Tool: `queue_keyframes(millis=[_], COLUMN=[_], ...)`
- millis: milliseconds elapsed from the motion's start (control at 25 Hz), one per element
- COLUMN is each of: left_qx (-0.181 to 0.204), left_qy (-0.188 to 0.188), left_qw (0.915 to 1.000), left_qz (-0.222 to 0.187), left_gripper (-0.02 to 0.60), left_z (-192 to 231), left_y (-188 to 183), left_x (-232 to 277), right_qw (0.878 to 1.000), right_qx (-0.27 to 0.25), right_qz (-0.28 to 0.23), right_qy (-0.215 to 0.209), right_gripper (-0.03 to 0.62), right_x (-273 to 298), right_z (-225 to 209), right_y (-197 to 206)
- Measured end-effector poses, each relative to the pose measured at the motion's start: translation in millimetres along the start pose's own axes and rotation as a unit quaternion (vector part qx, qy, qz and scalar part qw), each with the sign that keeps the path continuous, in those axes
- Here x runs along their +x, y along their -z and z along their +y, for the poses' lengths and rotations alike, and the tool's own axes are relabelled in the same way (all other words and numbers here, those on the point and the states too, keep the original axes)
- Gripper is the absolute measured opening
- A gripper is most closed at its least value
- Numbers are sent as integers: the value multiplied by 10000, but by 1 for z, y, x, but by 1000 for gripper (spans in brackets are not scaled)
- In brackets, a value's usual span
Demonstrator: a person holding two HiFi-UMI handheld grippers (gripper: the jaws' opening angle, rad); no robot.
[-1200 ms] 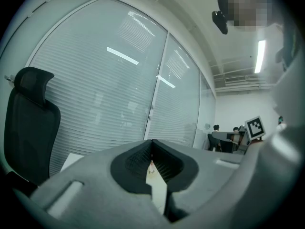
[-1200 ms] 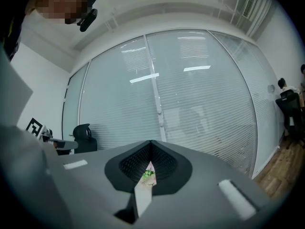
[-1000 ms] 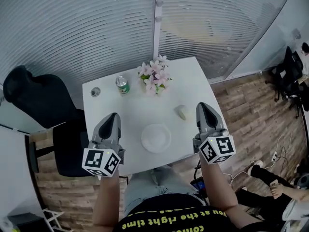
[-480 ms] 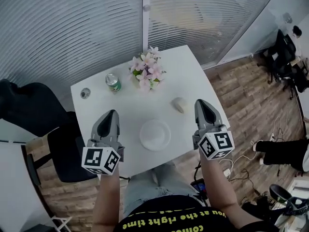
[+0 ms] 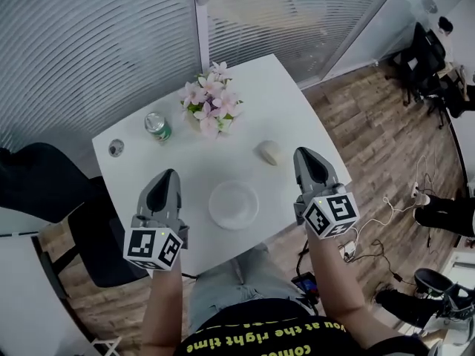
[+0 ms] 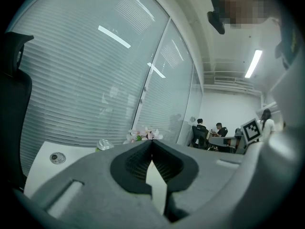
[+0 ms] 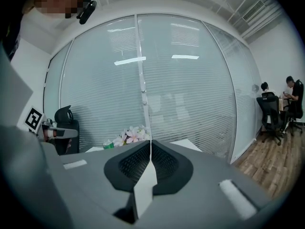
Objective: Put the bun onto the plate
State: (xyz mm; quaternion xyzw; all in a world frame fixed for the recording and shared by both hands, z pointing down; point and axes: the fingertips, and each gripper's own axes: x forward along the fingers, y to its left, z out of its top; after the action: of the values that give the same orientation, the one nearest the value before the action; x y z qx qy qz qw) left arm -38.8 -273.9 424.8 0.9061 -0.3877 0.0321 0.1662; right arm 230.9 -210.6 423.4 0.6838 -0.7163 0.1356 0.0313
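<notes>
In the head view a pale bun (image 5: 269,152) lies on the white table (image 5: 245,102), right of centre. An empty white plate (image 5: 234,205) sits near the table's front edge. My left gripper (image 5: 165,179) hovers left of the plate, its jaws closed tip to tip with nothing between them. My right gripper (image 5: 308,159) hangs at the table's right edge, just right of the bun and apart from it, shut and empty. In the gripper views the left gripper (image 6: 152,142) and the right gripper (image 7: 149,142) hide the bun and plate behind their own bodies.
A vase of pink flowers (image 5: 208,102) stands at the back middle of the table, a green can (image 5: 156,127) to its left, and a small round metal object (image 5: 116,148) further left. A black office chair (image 5: 44,191) sits left of the table. Glass walls with blinds stand behind.
The table and everything on it have shifted left and slightly down in the head view. Both grippers sit lower, and the right one now lies closer to the bun.
</notes>
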Motion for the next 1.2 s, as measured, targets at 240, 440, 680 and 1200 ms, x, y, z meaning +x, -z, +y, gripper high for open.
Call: queue_keyframes(millis=[240,440,680,1200], left_qx=[-21,-117,-174,-294], left_qy=[6,-53,-119,-360], left_qw=[10000,9998,9995,9984], left_qz=[82,147,220,332], left_gripper=[1,0,0,0], left_z=[3,10,17,29], left_y=[11,21,30,49], left_x=[3,6,9,13], right_qw=[9995,9979,9938,9769], right_qx=[25,-30,-84,-325], right_qz=[294,624,1069,2051], right_qy=[-93,-173,-276,-506], right_gripper=[41,102,176,299], right_x=[12,29,52,92], right_z=[-2,-7,-16,-36], right_y=[28,53,85,156])
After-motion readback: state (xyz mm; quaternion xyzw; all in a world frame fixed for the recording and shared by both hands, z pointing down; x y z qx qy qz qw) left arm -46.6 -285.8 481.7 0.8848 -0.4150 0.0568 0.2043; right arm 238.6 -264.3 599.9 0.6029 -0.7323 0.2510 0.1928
